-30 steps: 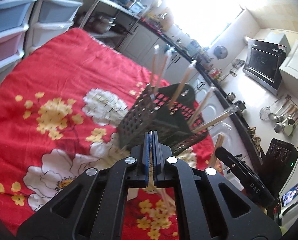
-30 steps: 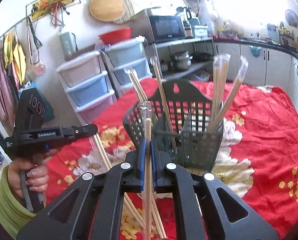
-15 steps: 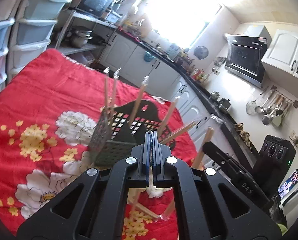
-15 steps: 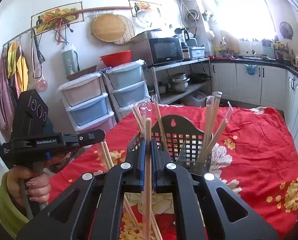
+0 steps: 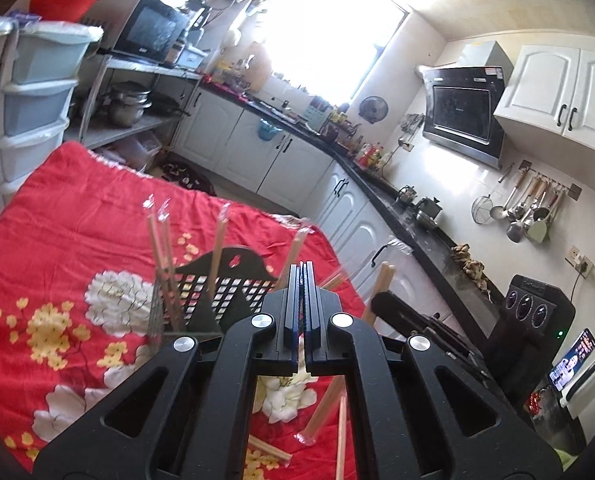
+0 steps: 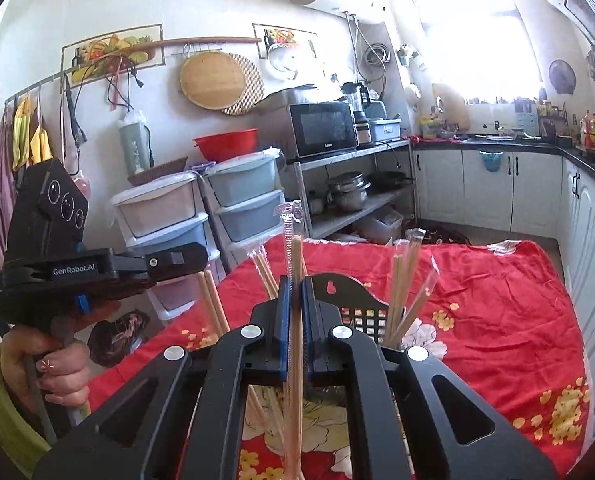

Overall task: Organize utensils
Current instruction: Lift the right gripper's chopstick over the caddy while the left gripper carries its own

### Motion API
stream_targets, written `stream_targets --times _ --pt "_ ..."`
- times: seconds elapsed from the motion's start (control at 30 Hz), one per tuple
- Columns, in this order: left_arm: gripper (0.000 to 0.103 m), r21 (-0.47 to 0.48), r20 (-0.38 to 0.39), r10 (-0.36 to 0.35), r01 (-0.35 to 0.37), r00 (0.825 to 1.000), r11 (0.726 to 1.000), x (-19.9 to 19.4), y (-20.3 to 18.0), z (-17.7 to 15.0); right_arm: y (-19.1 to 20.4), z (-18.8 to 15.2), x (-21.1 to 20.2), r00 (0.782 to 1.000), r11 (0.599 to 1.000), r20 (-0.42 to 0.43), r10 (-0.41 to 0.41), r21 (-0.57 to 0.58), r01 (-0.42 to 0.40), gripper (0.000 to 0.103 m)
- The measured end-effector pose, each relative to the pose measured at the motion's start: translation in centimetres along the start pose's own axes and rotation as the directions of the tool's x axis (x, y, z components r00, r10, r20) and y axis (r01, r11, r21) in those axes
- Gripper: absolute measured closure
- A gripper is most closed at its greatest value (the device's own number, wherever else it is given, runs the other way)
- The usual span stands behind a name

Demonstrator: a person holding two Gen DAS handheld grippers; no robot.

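A black mesh utensil basket (image 5: 225, 280) stands on the red floral cloth, with several plastic-wrapped chopsticks leaning in it. My left gripper (image 5: 303, 268) is above and just short of it, jaws closed. In the right wrist view the left gripper (image 6: 195, 258) has a pair of wooden chopsticks (image 6: 213, 308) hanging from its tip. My right gripper (image 6: 295, 280) is shut on an upright wrapped pair of chopsticks (image 6: 293, 248), in front of the basket (image 6: 361, 308). The right gripper (image 5: 381, 300) shows at the basket's right side.
Loose chopsticks (image 5: 269, 450) lie on the cloth (image 5: 57, 216) near the camera. Plastic drawer units (image 6: 245, 200) and a metal shelf with pots (image 6: 349, 192) stand beyond the table's far edge. White cabinets (image 5: 349, 216) line the right. A hand in a green sleeve (image 6: 45, 368) grips the left tool.
Both grippers have risen, so the basket sits lower in both views. The left gripper has also rolled toward level. Each keeps its hold on its chopsticks.
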State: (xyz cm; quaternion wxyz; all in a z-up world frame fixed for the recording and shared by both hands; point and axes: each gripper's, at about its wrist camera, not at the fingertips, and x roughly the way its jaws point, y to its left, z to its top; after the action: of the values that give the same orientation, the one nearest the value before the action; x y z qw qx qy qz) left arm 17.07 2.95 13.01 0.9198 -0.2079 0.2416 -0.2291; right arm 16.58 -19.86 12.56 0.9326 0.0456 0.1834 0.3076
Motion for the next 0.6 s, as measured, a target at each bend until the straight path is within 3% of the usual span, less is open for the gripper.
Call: stream_targets --times 0.6 --pt "0.103 0.084 0.048 -0.033 0.029 0.998 0.996 0.7 -3.5 4.0 -0.3 3.4 -1.4 0.993 0.999 0.111 -0.030 -0.030 0.033 0.097"
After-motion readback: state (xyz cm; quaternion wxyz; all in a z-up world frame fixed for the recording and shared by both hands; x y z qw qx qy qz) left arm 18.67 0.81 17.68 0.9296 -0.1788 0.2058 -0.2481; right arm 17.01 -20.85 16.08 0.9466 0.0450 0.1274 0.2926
